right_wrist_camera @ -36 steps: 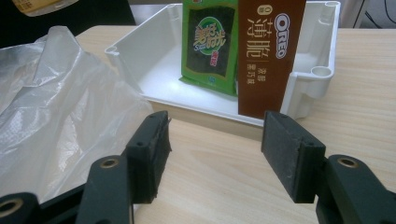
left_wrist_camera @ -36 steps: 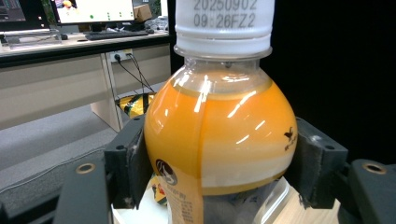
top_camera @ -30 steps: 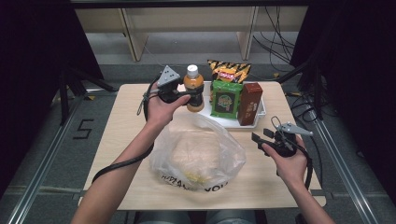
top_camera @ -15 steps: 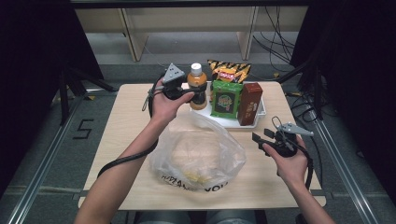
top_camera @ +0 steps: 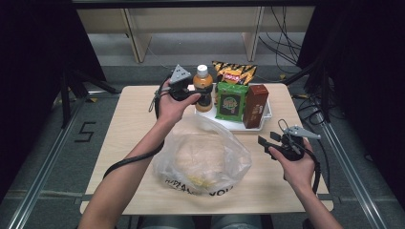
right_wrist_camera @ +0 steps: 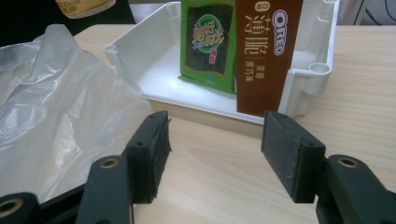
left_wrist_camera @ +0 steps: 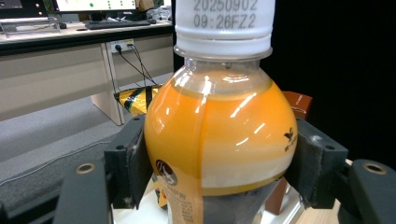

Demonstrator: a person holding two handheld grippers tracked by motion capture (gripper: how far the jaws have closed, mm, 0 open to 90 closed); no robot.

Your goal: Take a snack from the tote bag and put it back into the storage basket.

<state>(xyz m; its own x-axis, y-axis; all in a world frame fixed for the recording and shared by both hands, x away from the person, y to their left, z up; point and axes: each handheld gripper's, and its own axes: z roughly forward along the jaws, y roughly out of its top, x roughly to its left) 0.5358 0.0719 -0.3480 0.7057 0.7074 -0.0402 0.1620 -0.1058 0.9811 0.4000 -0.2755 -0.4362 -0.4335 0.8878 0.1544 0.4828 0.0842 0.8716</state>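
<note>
Left tongs (left_wrist_camera: 219,154) pinching orange bottle (left_wrist_camera: 219,121), bottle base hidden, right tongs (right_wrist_camera: 215,149) spread, empty, over table (right_wrist_camera: 224,163)

A green snack packet (top_camera: 231,101) stands beside a brown biscuit box (top_camera: 254,106).

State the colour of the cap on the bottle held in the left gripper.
White, clearest in the left gripper view: the bottle has a white cap.

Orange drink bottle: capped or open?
Capped. The orange drink bottle is upright with its white cap on, between the left tool's pads.
</note>
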